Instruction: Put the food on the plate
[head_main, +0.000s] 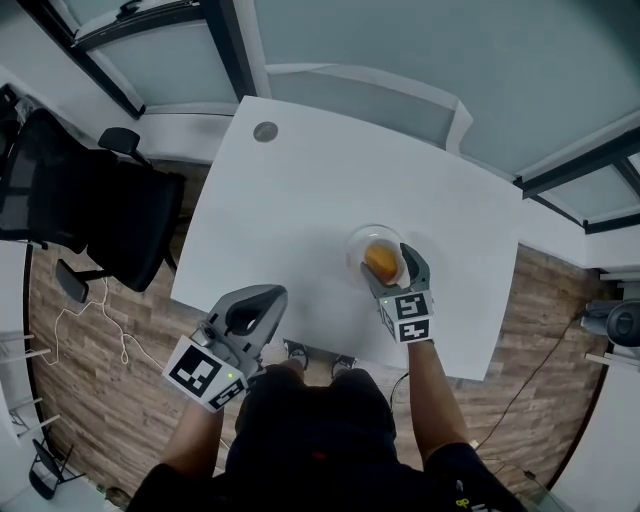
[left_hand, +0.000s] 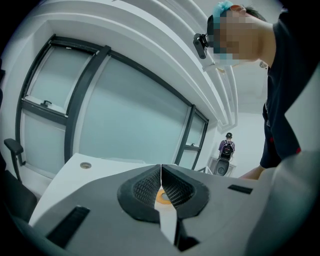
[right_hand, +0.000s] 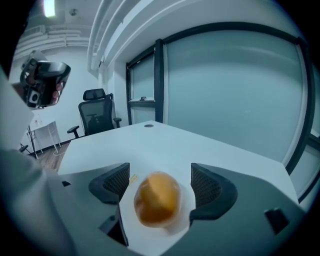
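An orange-brown bun lies on a small pale plate near the front right of the white table. My right gripper is open, its jaws standing on either side of the bun without touching it. The right gripper view shows the bun, slightly blurred, resting on the plate between the spread jaws of the right gripper. My left gripper hovers at the table's front edge, left of the plate. Its jaws are shut with nothing between them, and the left gripper points up towards the glass wall.
A black office chair stands left of the table, also seen as a chair beyond its far end. A round cable grommet sits in the far left corner. Glass walls border the table's far side. A person stands far off.
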